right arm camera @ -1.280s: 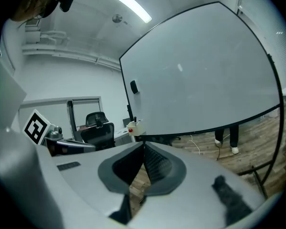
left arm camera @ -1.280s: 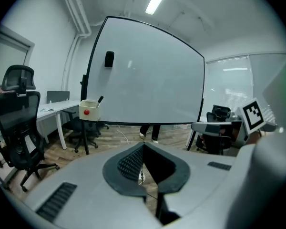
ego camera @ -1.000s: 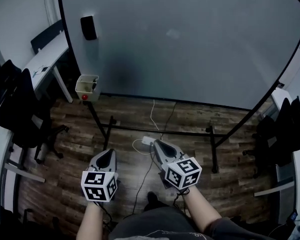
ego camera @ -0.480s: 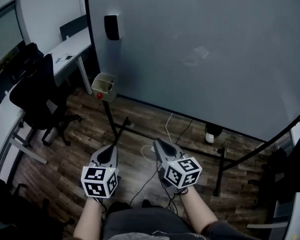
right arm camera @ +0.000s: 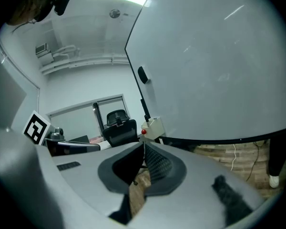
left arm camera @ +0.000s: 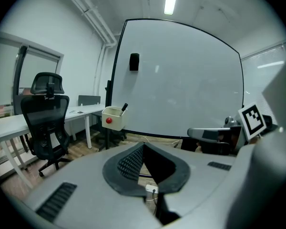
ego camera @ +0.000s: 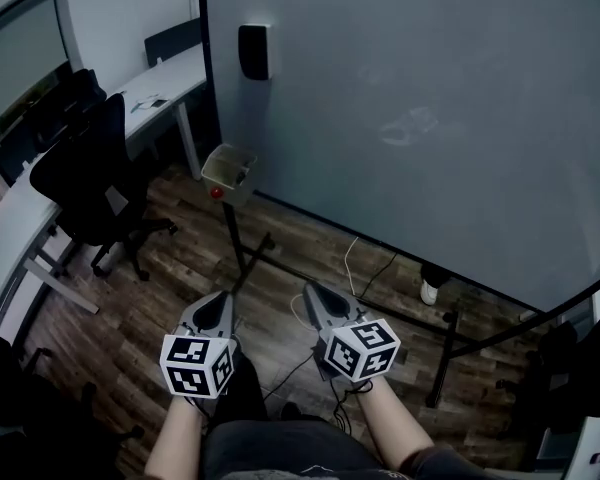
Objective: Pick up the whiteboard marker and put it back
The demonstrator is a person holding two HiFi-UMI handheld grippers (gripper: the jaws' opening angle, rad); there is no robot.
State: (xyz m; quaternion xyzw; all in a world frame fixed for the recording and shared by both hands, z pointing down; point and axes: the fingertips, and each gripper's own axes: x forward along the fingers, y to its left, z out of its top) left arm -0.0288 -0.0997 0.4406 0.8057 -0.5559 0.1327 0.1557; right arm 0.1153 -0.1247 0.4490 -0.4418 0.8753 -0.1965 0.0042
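marker (left arm camera: 124,108) — in box (left arm camera: 113,120) | well beyond left claw (ego camera: 219,301), right claw (ego camera: 311,292)

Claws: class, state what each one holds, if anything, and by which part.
Nothing is held. The left claw and right claw are both shut and empty; the marker stands in its box by the whiteboard.

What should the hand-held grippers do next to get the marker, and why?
Probably move the left hand-held gripper forward toward the cream marker box, which is on its side. The whiteboard marker sticks up out of that box, well away from both grippers. The left one and the right hand-held gripper are both shut and empty, held low near the person's lap.
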